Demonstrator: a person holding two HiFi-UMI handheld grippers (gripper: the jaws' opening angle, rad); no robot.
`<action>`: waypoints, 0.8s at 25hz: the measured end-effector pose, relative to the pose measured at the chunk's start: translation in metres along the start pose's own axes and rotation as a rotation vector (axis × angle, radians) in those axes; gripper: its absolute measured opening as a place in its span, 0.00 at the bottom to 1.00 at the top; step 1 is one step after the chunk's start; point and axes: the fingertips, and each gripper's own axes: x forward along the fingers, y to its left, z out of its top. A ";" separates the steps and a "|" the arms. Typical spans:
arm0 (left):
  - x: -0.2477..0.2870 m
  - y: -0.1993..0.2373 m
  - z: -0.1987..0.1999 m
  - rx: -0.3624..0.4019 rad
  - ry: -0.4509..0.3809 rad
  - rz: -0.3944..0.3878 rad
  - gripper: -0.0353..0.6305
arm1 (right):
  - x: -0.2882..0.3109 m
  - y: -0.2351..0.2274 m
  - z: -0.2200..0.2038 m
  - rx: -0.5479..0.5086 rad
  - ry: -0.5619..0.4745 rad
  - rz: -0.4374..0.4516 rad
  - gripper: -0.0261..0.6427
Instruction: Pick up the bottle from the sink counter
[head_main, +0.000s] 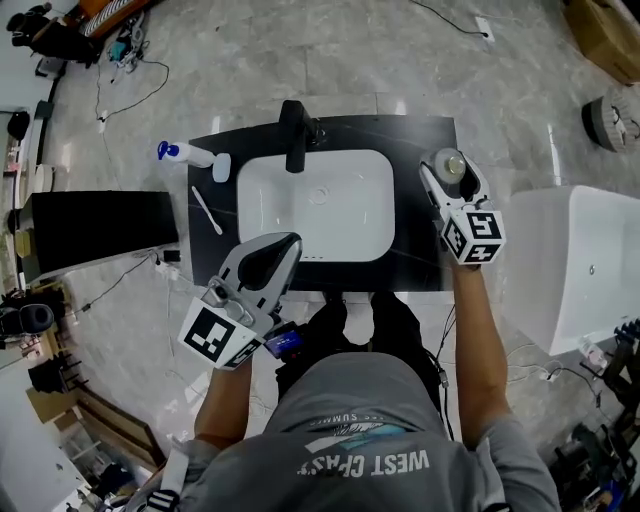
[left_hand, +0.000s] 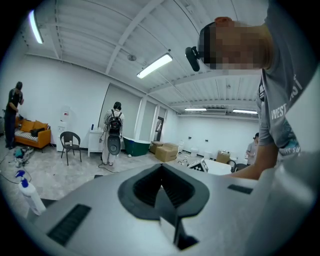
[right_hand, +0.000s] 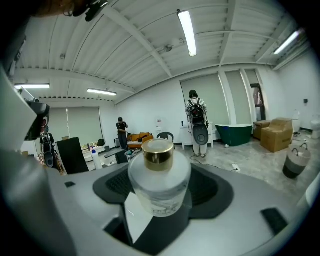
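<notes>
Spray bottle (head_main: 185, 152), white stick (head_main: 207, 210) — black faucet (head_main: 295, 135).

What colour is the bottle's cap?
Gold cap on a frosted bottle; shows best in the right gripper view.

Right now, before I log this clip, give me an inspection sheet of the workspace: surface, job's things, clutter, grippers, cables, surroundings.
Surface: black sink counter with white basin and black faucet.
Job's things: gold-capped bottle at the counter's right end, between the right gripper's jaws.
Clutter: spray bottle and thin white stick on the counter's left end.
Grippers: left gripper shut, empty, at the counter's front left; right gripper shut on the bottle.
Cables: loose floor cables at far left.
Surroundings: white tub at right, black panel at left, people standing far off.
</notes>
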 end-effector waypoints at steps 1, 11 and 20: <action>-0.001 0.001 0.001 0.001 -0.005 0.000 0.06 | -0.003 0.002 0.005 0.004 -0.008 0.001 0.53; -0.016 0.009 0.022 0.019 -0.068 0.003 0.06 | -0.025 0.023 0.045 0.025 -0.057 0.005 0.53; -0.027 0.020 0.032 0.014 -0.114 0.018 0.06 | -0.035 0.035 0.073 0.025 -0.077 0.013 0.53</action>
